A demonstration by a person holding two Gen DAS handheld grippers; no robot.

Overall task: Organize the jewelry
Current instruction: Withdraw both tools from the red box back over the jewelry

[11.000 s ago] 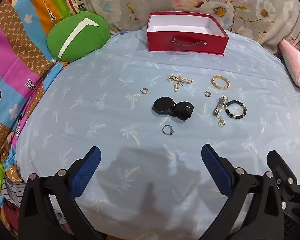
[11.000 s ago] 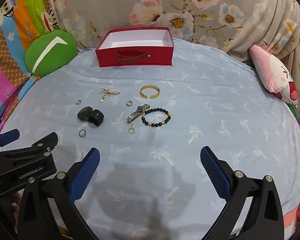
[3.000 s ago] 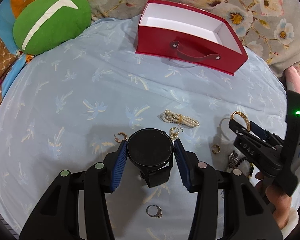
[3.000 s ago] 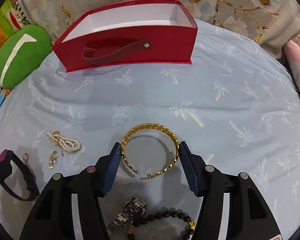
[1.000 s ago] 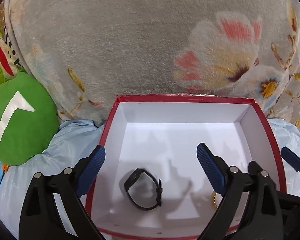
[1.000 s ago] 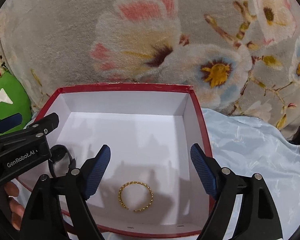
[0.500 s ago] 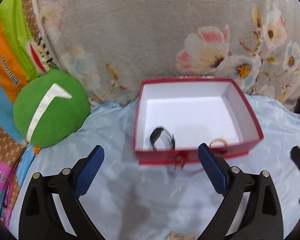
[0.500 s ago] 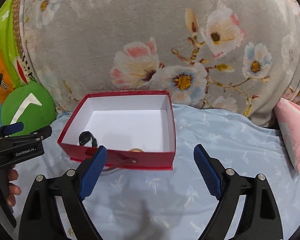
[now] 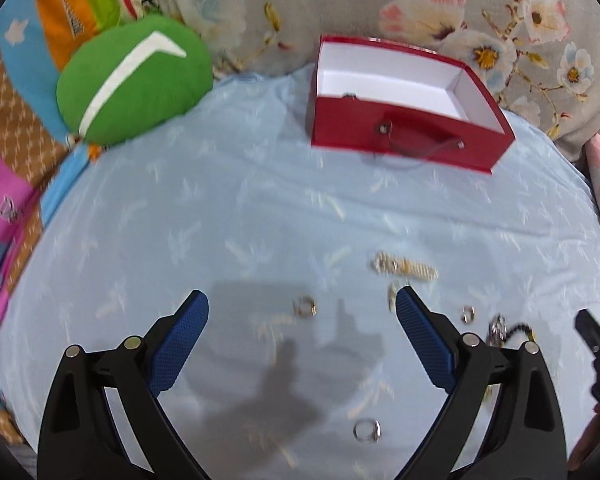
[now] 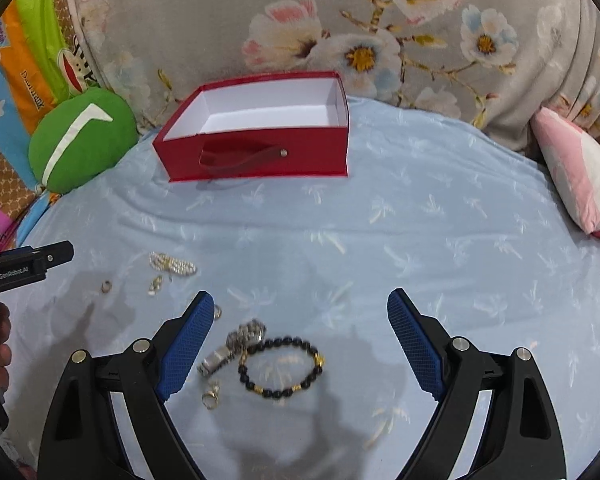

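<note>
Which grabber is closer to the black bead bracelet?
Right. The right gripper is open with the bracelet lying between its fingers. The left gripper is open too, and the bracelet lies off to its right, outside its fingers.

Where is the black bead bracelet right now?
The black bead bracelet lies on the blue sheet in the right wrist view, between the open right gripper fingers, touching the silver watch on its left.
</note>
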